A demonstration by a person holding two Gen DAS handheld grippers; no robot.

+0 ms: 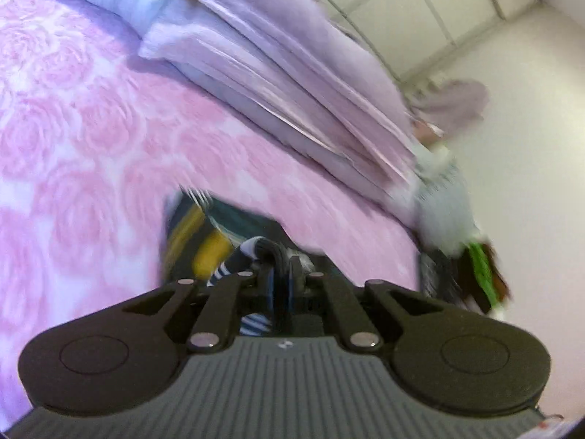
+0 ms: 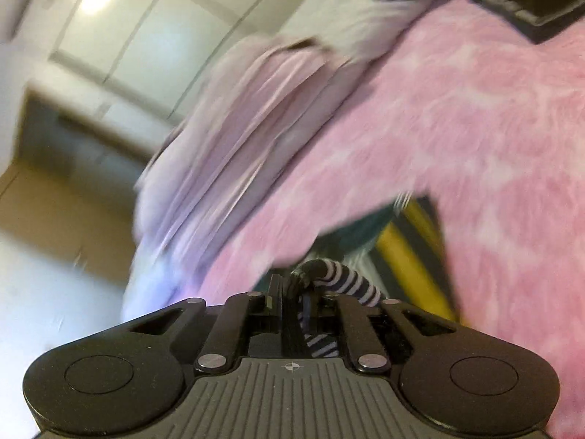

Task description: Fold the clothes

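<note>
A garment [image 1: 204, 241] with dark teal, yellow and white stripes hangs over the pink rose-patterned bedspread [image 1: 91, 128]. My left gripper [image 1: 279, 274] is shut on its dark-and-white striped trim, which bunches up between the jaws. In the right wrist view the same garment [image 2: 406, 252] shows its yellow and dark bands, and my right gripper [image 2: 292, 292] is shut on another part of the striped trim [image 2: 343, 278]. Both views are blurred by motion. Most of the garment is hidden behind the gripper bodies.
A stack of folded lilac bedding [image 1: 292, 84] lies along the far side of the bed, also seen as lilac bedding [image 2: 237, 139] in the right view. A green and dark bundle [image 1: 479, 274] sits at the bed's edge. A white wardrobe [image 2: 146, 36] stands beyond.
</note>
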